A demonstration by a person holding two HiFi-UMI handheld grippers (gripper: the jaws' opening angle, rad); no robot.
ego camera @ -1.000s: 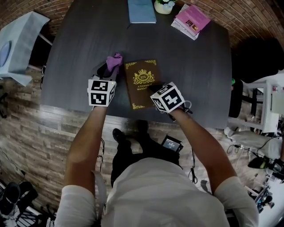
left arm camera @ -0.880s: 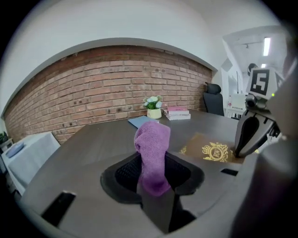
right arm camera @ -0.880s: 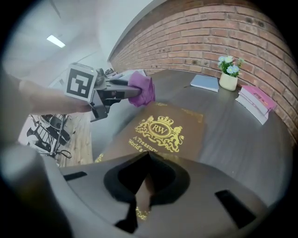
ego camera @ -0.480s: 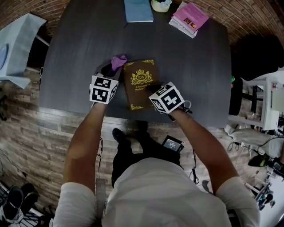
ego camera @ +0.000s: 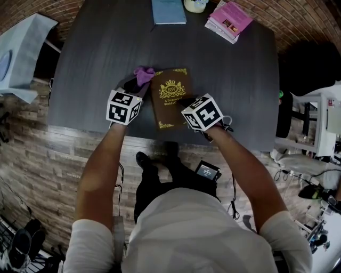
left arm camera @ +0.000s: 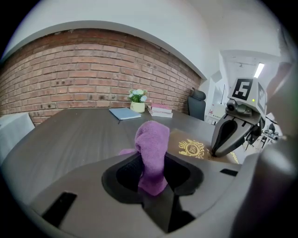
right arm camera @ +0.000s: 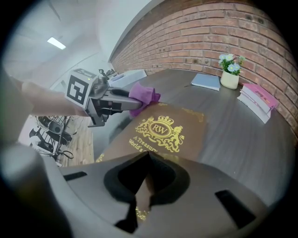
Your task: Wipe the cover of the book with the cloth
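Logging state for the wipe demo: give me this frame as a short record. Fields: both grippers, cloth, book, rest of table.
left gripper: jaws closing on the purple cloth, pads pressing it
right gripper: shut, nothing between the jaws, tips down on the book cover
cloth position: at the book's far left corner
book state: brown with gold crest, closed, flat on the dark table
far edge of table: blue notebook, flower pot, pink book stack
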